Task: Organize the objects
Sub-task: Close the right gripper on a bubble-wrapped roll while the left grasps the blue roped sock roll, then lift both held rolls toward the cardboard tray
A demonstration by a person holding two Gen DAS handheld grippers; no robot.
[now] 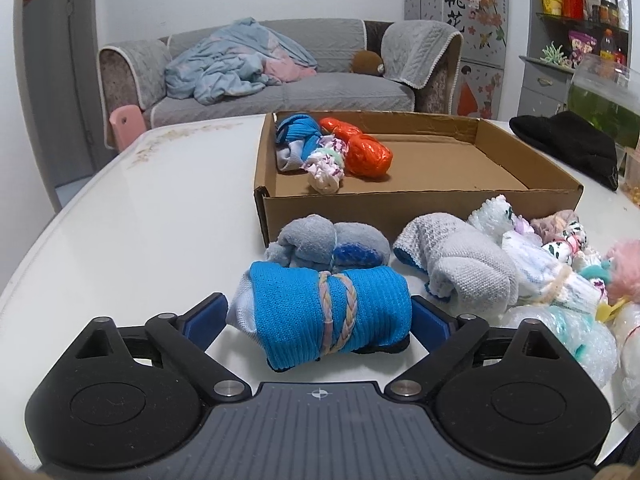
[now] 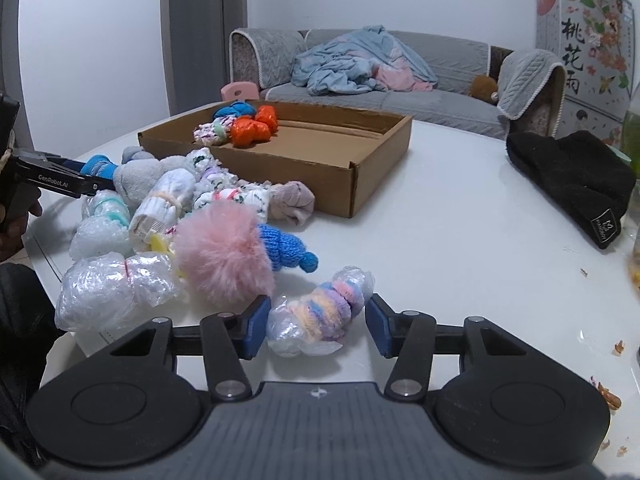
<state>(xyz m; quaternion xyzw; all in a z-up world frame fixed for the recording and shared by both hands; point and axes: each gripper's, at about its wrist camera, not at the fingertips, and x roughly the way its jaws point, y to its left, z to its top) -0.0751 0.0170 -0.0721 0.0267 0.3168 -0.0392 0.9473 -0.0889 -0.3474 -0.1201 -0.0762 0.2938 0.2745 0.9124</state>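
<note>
Landmark: cardboard box (image 1: 420, 208) on the white table (image 1: 140, 220). Inside the box, in its far left corner, three bundles sit together: a blue roll (image 1: 298, 132), a floral roll (image 1: 326, 166) and an orange bundle (image 1: 362, 152); the remainder of the box floor is bare. Directly in front of the box's near wall, left end: a grey bundle (image 1: 328, 242), and nearer the camera a blue sock roll (image 1: 324, 312) tied with a braided band. Left gripper (image 1: 320, 318) stands wide, one pad at each end of this roll; pads look just at the fabric, but firm contact cannot be confirmed. Right of it along the box front: a grey knit roll (image 1: 460, 264), then white and patterned rolls. Further right of the box front, in the right wrist view: pink pom-pom (image 2: 226, 252), small blue knit piece (image 2: 286, 250), and a plastic-wrapped pastel roll (image 2: 320, 316). Right gripper (image 2: 316, 322) brackets this roll at a narrower gap; a visible space remains on the right side, so not yet gripped. Step judged: picking up, both hands, few items stowed. Next: close both on their rolls, lift clear of neighbours, carry over the near wall, and set down beside the three already in.
</note>
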